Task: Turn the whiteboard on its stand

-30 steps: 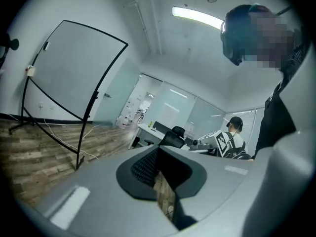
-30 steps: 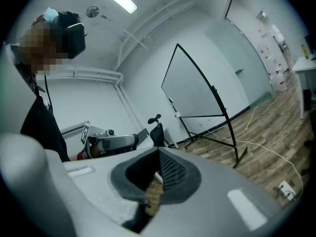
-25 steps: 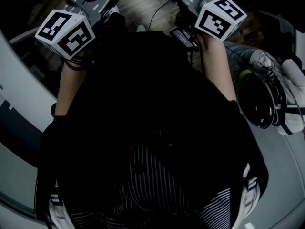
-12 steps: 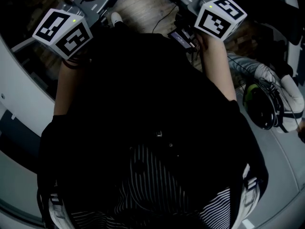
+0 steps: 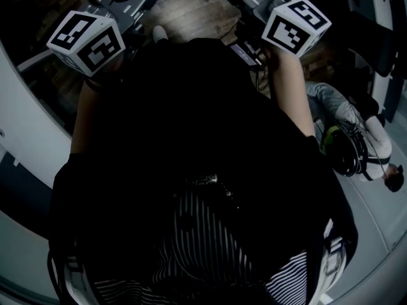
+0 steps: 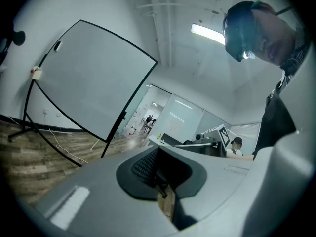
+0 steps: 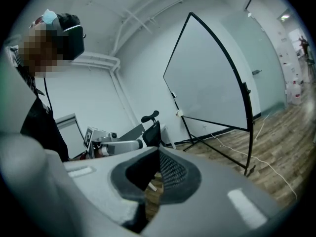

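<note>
Head view looks steeply down over the person's dark top to two marker cubes held out in front, one at left (image 5: 86, 43) and one at right (image 5: 296, 25), above a wooden floor (image 5: 191, 8). Left gripper view shows the left gripper (image 6: 160, 179) with its dark ribbed pads (image 6: 143, 167) pressed together and nothing between them. Right gripper view shows the right gripper (image 7: 155, 174) closed and empty in the same way. Beyond both, well apart from the jaws, stands the whiteboard (image 6: 94, 78), a large pale panel in a thin black frame, tilted on a black stand (image 7: 217, 142) whose legs rest on the floor, with a light cable (image 7: 261, 162) trailing beside them. An office chair (image 7: 150, 125) sits off to one side against the wall. The task seems to be at the approach step: the board looks untouched (neither gripper is near its frame). The next move probably calls for closing the distance, parting at least one pair of jaws, gripping the frame's edge, and swinging the panel round without tipping the light stand.
</note>
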### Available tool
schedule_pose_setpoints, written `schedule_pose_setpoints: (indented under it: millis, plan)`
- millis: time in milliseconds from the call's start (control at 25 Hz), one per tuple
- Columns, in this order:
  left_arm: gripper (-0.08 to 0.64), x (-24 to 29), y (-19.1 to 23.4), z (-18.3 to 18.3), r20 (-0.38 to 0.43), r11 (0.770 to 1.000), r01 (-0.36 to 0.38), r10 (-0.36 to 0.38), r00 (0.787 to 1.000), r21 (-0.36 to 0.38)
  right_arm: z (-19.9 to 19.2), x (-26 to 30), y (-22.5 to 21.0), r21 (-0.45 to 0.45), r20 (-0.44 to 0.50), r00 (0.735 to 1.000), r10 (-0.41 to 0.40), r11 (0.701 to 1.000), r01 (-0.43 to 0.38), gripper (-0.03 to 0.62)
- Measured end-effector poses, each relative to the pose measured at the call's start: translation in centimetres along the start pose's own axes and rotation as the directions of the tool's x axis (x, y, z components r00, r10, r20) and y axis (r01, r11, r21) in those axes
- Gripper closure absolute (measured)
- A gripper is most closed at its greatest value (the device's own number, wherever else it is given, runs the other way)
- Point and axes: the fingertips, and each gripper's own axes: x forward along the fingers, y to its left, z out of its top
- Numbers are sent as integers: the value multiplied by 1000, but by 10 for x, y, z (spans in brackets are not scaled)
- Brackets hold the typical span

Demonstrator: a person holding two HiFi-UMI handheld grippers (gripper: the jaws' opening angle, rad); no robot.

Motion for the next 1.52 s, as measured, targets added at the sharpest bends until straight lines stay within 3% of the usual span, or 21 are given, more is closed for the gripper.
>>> schedule_pose_setpoints:
  millis: [560, 720, 840, 960, 1160, 1320, 1440, 1520]
  plan:
    - [555, 1, -9, 3, 10, 999, 43, -43, 999, 13, -3, -1, -1, 24, 27, 1000, 4, 1000, -5, 591]
    - [555, -4, -6, 3, 15, 999, 34, -33, 999, -23, -6, -4, 0, 61, 28, 1000, -14, 998, 12, 592]
    - [555, -4, -6, 7, 32, 998, 56, -55, 998, -34, 5, -2, 2, 25, 37, 999, -14, 1000, 13, 591]
    - [555, 2, -15, 18, 52, 990, 98, -93, 994, -103, 8, -1, 5, 12, 43, 999, -11, 1000, 11, 591]
    - [555, 5, -32, 29, 47, 991, 136, -135, 990, -18, 6, -2, 5, 8, 72, 997, 3, 1000, -4, 591]
    - [555, 3, -26, 26, 27, 994, 108, -109, 994, 13, 10, -7, 11, -4, 110, 994, 10, 1000, -10, 592]
    - [555, 0, -33, 34, 6, 991, 83, -84, 996, 109, 22, -10, 22, -10, 121, 993, 1, 1000, 1, 591]
    - [555, -2, -41, 43, 7, 987, 95, -97, 995, 131, 33, -13, 33, -23, 130, 991, 9, 1000, -6, 591]
